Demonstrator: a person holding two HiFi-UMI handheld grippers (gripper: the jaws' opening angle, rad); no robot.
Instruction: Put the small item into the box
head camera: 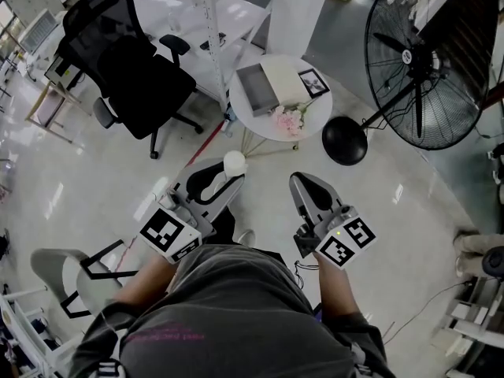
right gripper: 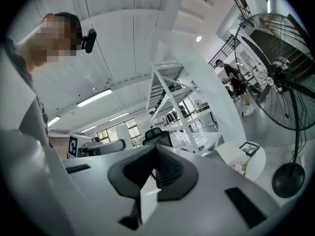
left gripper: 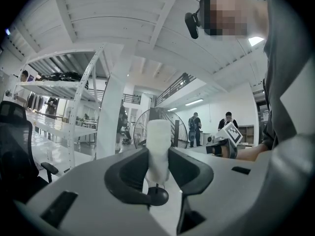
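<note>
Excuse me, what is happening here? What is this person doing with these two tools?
A person holds a two-jaw gripper in each hand. The left gripper is clamped on a small white cylinder, which stands upright between its jaws. The right gripper is shut and empty. Ahead, a round white table carries a grey box, pink flowers and a framed picture. The cylinder is not yet in the box.

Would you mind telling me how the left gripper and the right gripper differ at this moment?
The left gripper is clamped on a white cylinder; the right gripper holds nothing. The left gripper's jaws stand apart around it; the right gripper's jaws meet. Both carry a marker cube.
</note>
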